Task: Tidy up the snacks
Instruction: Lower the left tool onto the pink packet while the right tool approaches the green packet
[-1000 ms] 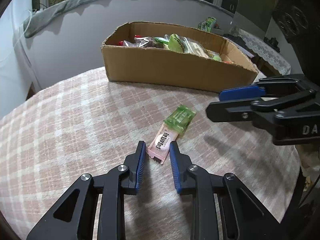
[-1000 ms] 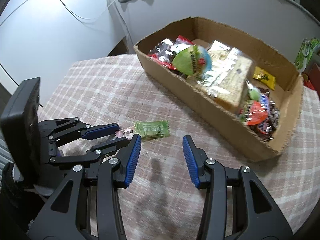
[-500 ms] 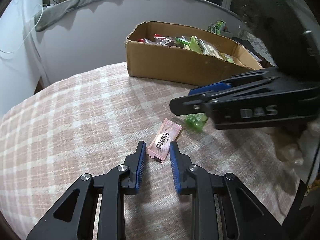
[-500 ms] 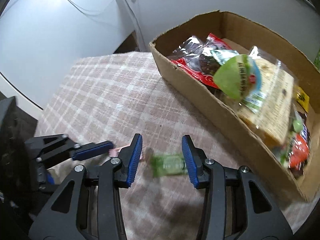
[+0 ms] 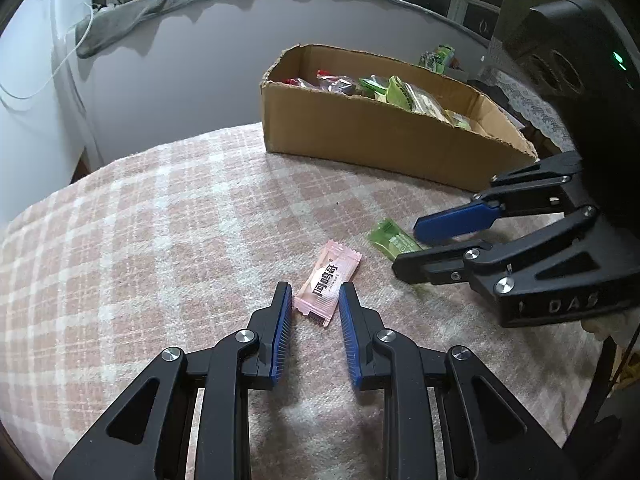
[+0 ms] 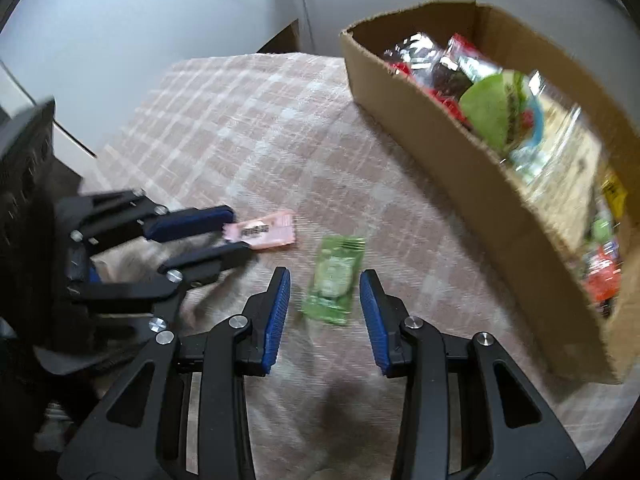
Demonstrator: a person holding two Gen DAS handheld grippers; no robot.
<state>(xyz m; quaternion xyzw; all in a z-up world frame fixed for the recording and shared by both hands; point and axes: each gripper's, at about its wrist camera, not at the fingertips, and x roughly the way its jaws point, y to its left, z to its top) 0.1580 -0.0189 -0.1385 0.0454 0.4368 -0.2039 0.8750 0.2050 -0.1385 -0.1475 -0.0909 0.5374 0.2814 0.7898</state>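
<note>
- Out on the checked tablecloth [image 5: 168,216], short of the cardboard box [image 5: 360,148] at the far edge, two small wrapped snacks lie side by side, apart from each other.
- Left gripper [image 5: 313,300] is released, jaws spread either side of the near end of the pink packet [image 5: 328,282]; neither pad looks to be touching it yet.
- Right gripper [image 6: 325,296] is open too, jaws straddling the green packet [image 6: 335,276], with a clear gap on both sides. This view is blurred, so fine contact is hard to call.
- Handling call: both packets look very light, thin and crinkly, a film wrapper around a small, probably firmer, bar. They should weigh next to nothing, but the smooth film may slip or skate across the cloth if nudged.
- Best hold, by my read: pinch across the narrow width at the thick middle, not the flat crimped ends, which would fold and slide out.
- Lying this flat on soft cloth, the pads likely need to press down a little to get under the edges.
- Looks: the pink one is pale, rectangular, with serrated ends and dark printed characters on a white panel, angled towards the box.
- The green one is translucent lime with a lighter printed patch, also crimped at the ends.
- That box already holds a heap of mixed packets, green, red and clear.
</note>
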